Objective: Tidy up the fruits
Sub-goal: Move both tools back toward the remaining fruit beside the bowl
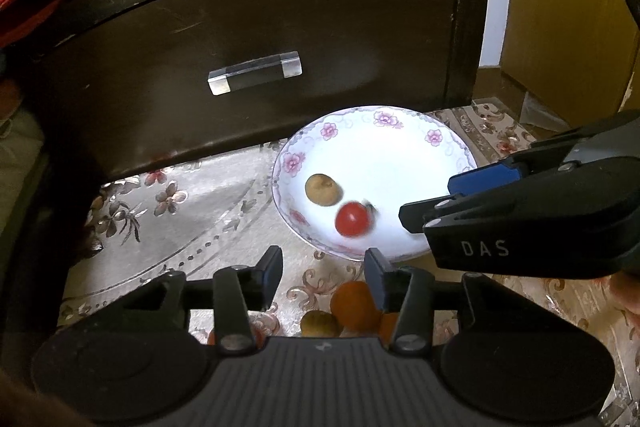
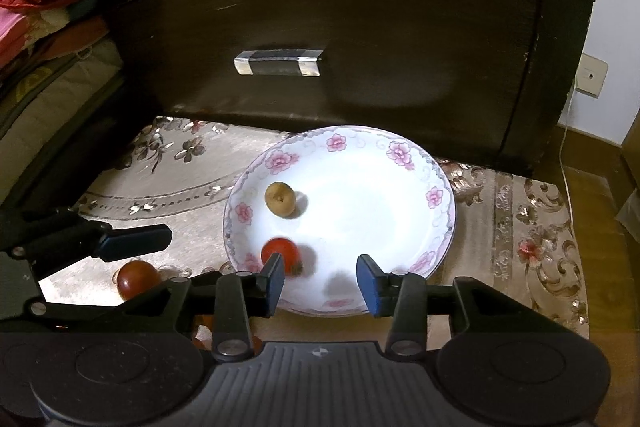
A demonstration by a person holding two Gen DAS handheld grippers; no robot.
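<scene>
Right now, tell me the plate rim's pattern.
Pink flowers with grey scrolls on the white plate; clearest in the right wrist view.

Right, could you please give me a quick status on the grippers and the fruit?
Left gripper and right gripper open, both empty. Red tomato and brown fruit on the plate. More fruit on the cloth; nothing blocking.

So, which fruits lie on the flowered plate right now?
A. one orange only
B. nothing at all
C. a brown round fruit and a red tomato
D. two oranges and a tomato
C: the plate holds a brown round fruit and a blurred red tomato; the oranges sit off it on the cloth.
</scene>
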